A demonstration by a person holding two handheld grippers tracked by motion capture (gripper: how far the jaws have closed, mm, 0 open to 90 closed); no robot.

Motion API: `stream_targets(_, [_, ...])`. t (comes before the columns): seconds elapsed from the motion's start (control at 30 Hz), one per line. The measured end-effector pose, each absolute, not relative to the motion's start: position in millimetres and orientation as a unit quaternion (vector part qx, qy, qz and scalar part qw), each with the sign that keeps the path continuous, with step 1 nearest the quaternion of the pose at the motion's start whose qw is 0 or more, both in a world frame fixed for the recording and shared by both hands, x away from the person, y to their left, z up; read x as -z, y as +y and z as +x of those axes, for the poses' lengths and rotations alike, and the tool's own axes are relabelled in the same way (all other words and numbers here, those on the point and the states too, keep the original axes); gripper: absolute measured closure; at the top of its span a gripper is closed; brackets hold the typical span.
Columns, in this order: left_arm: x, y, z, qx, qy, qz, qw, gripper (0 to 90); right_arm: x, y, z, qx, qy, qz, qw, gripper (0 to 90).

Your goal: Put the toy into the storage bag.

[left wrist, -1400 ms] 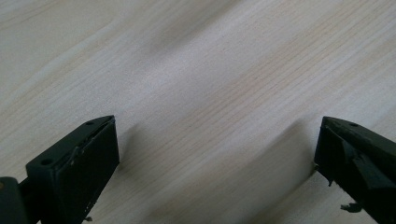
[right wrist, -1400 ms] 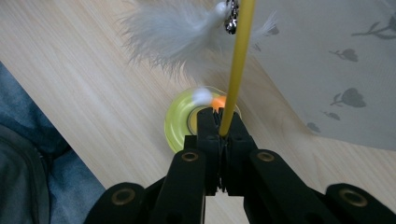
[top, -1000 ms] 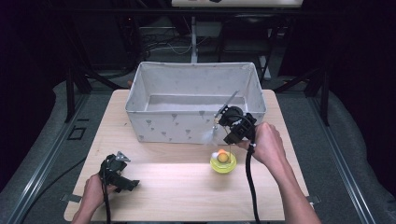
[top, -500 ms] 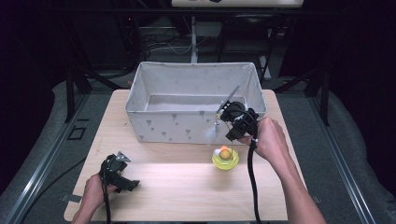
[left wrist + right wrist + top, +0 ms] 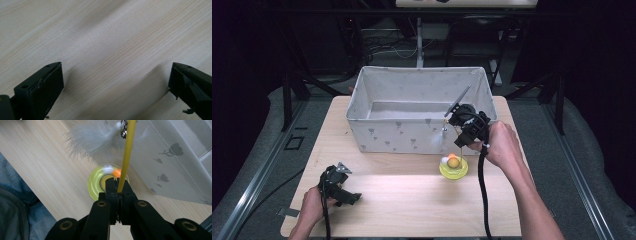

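Two grippers are at work over one light wooden table (image 5: 412,200). The right gripper (image 5: 460,131) sits in the person's right hand (image 5: 501,147) near the right front corner of one fabric bin (image 5: 402,135). In the right gripper view its jaws are pressed together on one thin yellow rod (image 5: 126,157), which runs up and away from the jaw tips. At the rod's far end hangs one tuft of white feathers (image 5: 92,141) with a small metal fitting beside it; in the high view that tuft (image 5: 438,138) hangs against the bin's front wall. Below the closed jaws lies one round yellow-green disc (image 5: 96,183) on the table, with one orange ball (image 5: 117,172) and one small white ball (image 5: 108,169) resting on it. In the high view the disc (image 5: 453,170) lies just in front of the bin, close to its right end, and the orange ball (image 5: 453,161) sits on top of it. Whether the rod joins the disc I cannot tell.

The bin is white-grey with small dark flower prints on its walls, and stands at the far half of the table, open at the top.

The left gripper (image 5: 343,192) rests in the person's left hand (image 5: 312,207) near the table's front left corner, well apart from the toy. Seen in the left gripper view, its two black jaws stand wide apart with only bare wood grain between them, holding nothing.
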State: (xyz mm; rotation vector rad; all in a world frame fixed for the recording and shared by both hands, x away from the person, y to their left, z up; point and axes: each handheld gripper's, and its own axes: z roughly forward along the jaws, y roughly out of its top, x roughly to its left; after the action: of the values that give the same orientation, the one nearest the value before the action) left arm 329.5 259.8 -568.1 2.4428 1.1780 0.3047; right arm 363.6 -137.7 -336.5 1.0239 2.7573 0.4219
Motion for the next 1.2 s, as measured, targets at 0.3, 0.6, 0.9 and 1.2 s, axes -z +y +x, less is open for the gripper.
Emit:
stream_targets(0.3, [568, 260, 329, -0.109, 0.422, 0.877, 0.205, 0.0, 332, -138, 366, -0.138, 0.925, 0.345, 0.084, 88.2])
stream_targets(0.6, [568, 260, 329, -0.109, 0.424, 0.876, 0.205, 0.0, 324, -140, 367, -0.144, 0.923, 0.347, 0.085, 88.2])
stream_targets(0.9, [568, 260, 329, -0.108, 0.422, 0.877, 0.204, 0.0, 313, -142, 369, -0.143, 0.922, 0.349, 0.086, 88.2])
stream_targets(1.2, [568, 260, 329, -0.109, 0.421, 0.877, 0.204, 0.0, 302, -143, 373, -0.145, 0.921, 0.35, 0.085, 88.2])
